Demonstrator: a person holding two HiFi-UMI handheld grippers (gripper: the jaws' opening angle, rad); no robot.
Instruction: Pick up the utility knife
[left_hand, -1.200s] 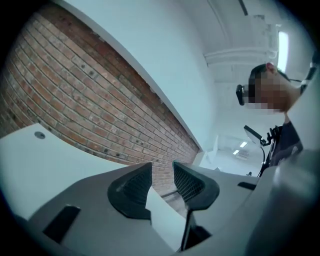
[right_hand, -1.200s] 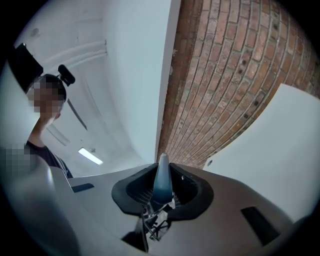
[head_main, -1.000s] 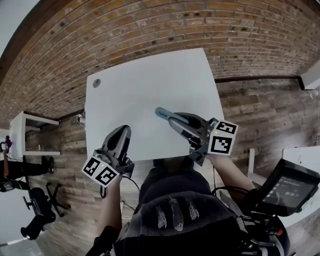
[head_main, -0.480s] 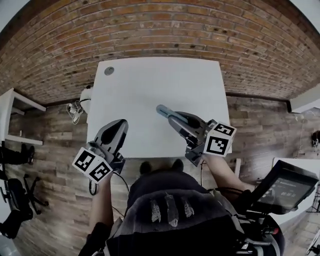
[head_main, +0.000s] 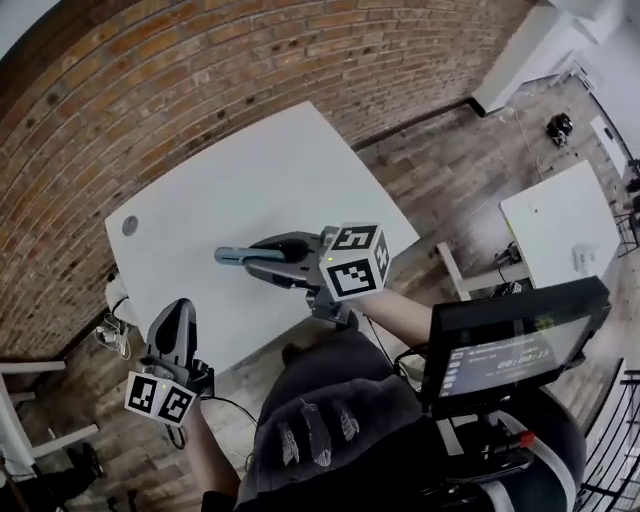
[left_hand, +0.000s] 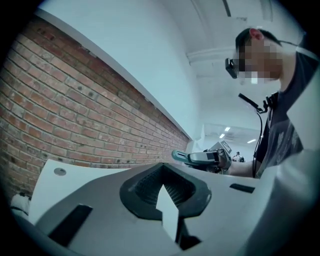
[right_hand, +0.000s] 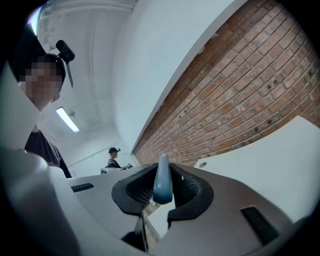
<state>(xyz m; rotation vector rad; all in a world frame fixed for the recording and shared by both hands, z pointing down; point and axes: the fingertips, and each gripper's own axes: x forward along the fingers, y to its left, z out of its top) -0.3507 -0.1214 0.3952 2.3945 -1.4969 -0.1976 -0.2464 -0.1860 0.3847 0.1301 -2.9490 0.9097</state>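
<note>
Pinching the utility knife (right_hand: 162, 181) between its pads rn, the right gripper (head_main: 262, 262) is holding it level and, afaict, clear of the white table (head_main: 250, 170), w/ the blue tip sticking out past the jaws. Left gripper (left_hand: 165, 192) is hanging by the table's near edge, jaws pressed together on nothing. So imo the pickup is looking basically done, nothing else left to grab.

The gripper (right_hand: 163, 196) clamps a blue-grey knife (right_hand: 162, 180), which stands upright between the pads at 6 o'clock. A brick wall (right_hand: 240, 95) fills 2 o'clock. The white table (right_hand: 272, 155) lies at 4 o'clock, with a round cap (right_hand: 202, 164) set in it. At 8 o'clock a person (right_hand: 114, 156) in a cap stands far off, and a ceiling light (right_hand: 67, 120) shows at 9.
</note>
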